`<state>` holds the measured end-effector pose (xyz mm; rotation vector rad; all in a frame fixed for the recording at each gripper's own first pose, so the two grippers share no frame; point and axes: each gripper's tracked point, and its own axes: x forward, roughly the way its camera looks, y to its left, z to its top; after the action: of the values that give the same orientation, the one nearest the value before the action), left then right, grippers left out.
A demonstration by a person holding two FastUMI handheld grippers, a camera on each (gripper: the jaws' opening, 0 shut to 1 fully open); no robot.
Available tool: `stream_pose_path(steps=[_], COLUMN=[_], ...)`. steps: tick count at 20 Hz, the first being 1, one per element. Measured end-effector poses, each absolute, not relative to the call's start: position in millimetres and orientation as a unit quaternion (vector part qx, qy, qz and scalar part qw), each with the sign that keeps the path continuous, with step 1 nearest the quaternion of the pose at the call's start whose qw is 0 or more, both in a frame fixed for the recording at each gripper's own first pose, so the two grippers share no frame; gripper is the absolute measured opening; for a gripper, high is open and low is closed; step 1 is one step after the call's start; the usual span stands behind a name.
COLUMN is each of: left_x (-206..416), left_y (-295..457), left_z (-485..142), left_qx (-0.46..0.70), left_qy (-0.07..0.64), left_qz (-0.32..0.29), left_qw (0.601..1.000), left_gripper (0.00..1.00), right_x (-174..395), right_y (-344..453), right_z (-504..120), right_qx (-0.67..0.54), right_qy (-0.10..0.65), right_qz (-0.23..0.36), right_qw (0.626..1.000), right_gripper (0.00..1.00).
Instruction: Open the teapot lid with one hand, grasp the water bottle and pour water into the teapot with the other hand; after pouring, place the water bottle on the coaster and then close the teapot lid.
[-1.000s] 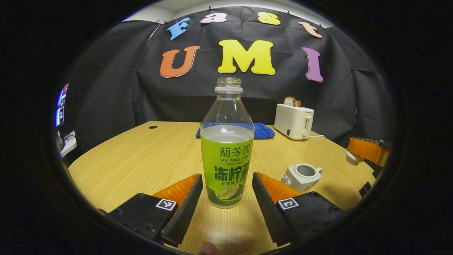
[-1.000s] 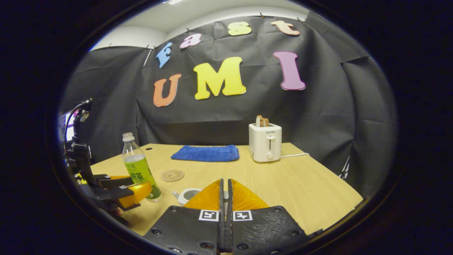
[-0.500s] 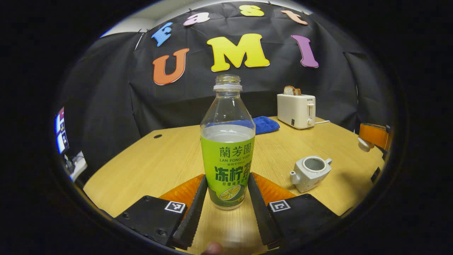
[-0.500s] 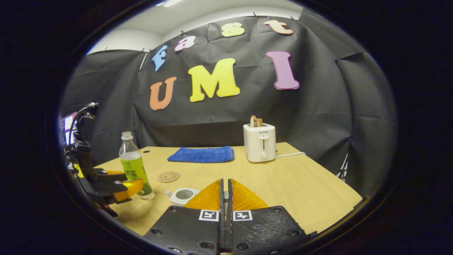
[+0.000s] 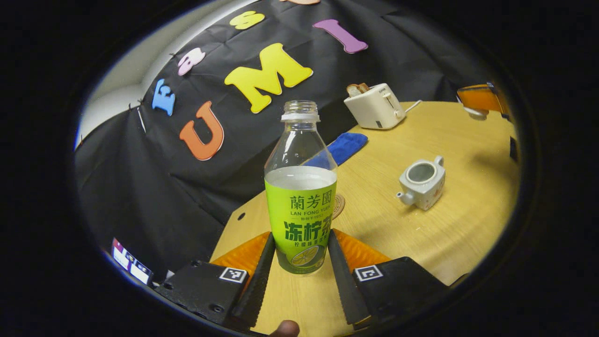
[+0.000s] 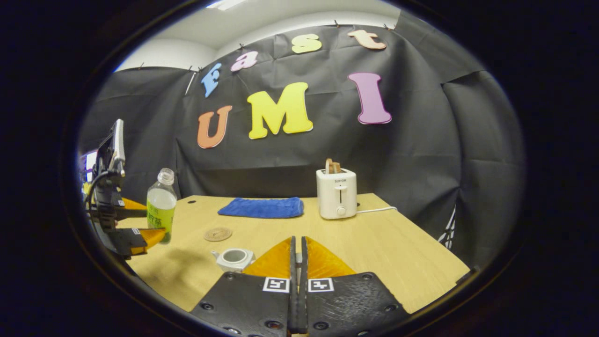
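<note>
Begins with the pale wooden surface [image 5: 458,224], which carries the rest. Near its back edge stands a white toaster [image 6: 336,199] with bread in its slot and a small dark brand mark on the front, too small to make out. Beside that lies a folded blue cloth [image 6: 262,207].

Next, the left gripper [image 5: 299,238]: jaws grasping the water bottle [image 5: 301,206], one finger pressed to each side of its lower body. Holds it uncapped and part full. Wraps around the bottle a bright green label with dark printed characters, a line of Latin lettering and a lemon-slice picture, plain in the left gripper view; from the right gripper view seen merely as a green band, with the bottle raised at the surface's left edge.

Then the right gripper [image 6: 297,248]: jaws clenched almost together. From the left gripper view, shows the white teapot lid [image 5: 476,112] pinched at their tips, well above the surface.

Leaves the white teapot [image 6: 233,258] open on the surface, with the round coaster [image 6: 217,233] near it, bare.
</note>
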<state>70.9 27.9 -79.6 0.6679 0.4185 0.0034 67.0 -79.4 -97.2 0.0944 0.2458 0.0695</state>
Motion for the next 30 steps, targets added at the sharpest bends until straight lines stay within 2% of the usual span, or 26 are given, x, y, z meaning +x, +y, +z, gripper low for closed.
stream_pose_path(steps=[7, 11, 21, 23, 24, 30], left_x=[77.4, 82.4, 88.3, 91.0, 92.1, 99.5], left_y=[41.0, 41.3, 9.7, 4.0, 1.9, -3.4], left_z=[-71.4, -73.2, -82.0, -84.9, -84.5, -76.8], left_qx=[0.461, 0.539, 0.647, 0.659, 0.666, 0.725], left_qy=[0.213, 0.218, 0.217, 0.217, 0.217, 0.201], left_qz=[0.002, -0.012, -0.058, -0.065, -0.068, -0.060], left_qw=[0.862, 0.813, 0.729, 0.717, 0.710, 0.656], left_gripper=[0.68, 0.68, 0.68, 0.65, 0.68, 0.68], right_x=[62.6, 60.8, 54.2, 52.8, 52.7, 48.0], right_y=[-88.1, -97.9, -121.4, -124.7, -126.8, -136.7], right_z=[-99.5, -100.9, -111.6, -113.0, -113.1, -116.2], right_qx=[0.043, 0.045, 0.047, 0.046, 0.046, 0.055], right_qy=[0.122, 0.119, 0.125, 0.125, 0.125, 0.125], right_qz=[0.037, 0.032, 0.018, 0.016, 0.015, 0.009], right_qw=[0.991, 0.991, 0.991, 0.991, 0.991, 0.991], right_gripper=[0.00, 0.00, 0.00, 0.00, 0.00, 0.00])
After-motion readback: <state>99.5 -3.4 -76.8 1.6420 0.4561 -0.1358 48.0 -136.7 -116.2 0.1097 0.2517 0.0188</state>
